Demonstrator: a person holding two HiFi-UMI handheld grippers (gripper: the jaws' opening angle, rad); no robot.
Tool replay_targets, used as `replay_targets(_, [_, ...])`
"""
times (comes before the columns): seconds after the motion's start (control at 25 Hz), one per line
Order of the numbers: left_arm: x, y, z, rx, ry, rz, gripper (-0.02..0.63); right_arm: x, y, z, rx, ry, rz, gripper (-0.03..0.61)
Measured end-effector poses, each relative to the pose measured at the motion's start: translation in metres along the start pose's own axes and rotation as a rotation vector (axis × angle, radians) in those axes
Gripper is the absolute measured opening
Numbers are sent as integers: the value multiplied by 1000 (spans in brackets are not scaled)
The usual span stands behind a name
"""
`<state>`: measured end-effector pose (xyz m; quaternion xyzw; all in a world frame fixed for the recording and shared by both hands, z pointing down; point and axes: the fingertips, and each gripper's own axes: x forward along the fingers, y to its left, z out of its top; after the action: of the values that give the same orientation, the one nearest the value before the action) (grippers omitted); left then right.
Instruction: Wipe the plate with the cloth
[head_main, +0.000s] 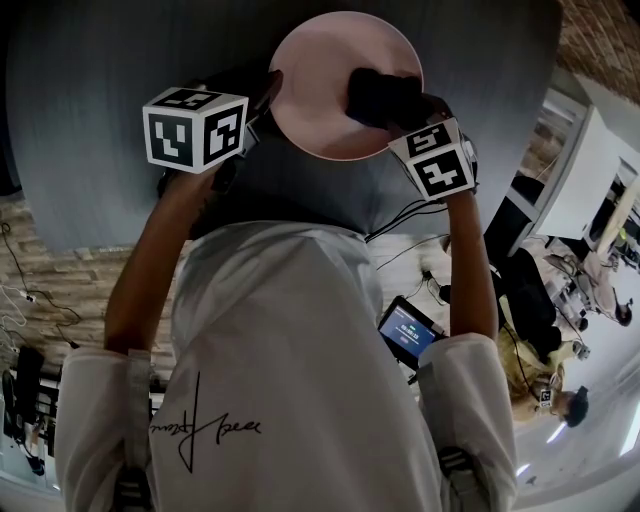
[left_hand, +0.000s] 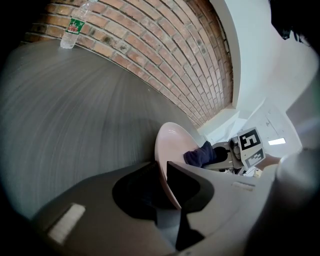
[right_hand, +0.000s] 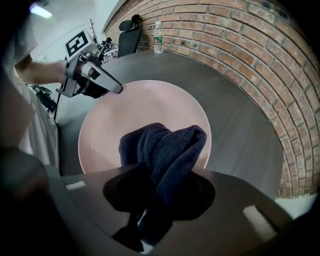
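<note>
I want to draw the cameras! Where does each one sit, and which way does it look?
Head view: on the person's head, looking steeply down at plate, cloth and table; both arms and white shirt show.
Left gripper view: on the left gripper, looking along its jaws, clamped on the plate's rim; the right gripper shows beyond.
Right gripper view: on the right gripper, looking down past the cloth in its jaws onto the plate.
Shared: both gripper views show the water bottle and brick wall.
</note>
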<state>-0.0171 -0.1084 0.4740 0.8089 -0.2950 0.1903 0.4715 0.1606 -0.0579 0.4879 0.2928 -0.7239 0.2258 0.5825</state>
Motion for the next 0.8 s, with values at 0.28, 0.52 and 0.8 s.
replay_targets(0.28, [1, -2, 1, 9, 2, 2, 77, -2, -17, 3, 38, -23, -51, 133])
replay_targets(0.52, [-2, -1, 3, 23, 9, 2, 81, -5, -23, 12, 46, -66, -96, 133])
replay_targets(0.8, [-9, -3, 0, 31, -1, 9, 75, -15, -18, 22, 33, -144, -125, 132])
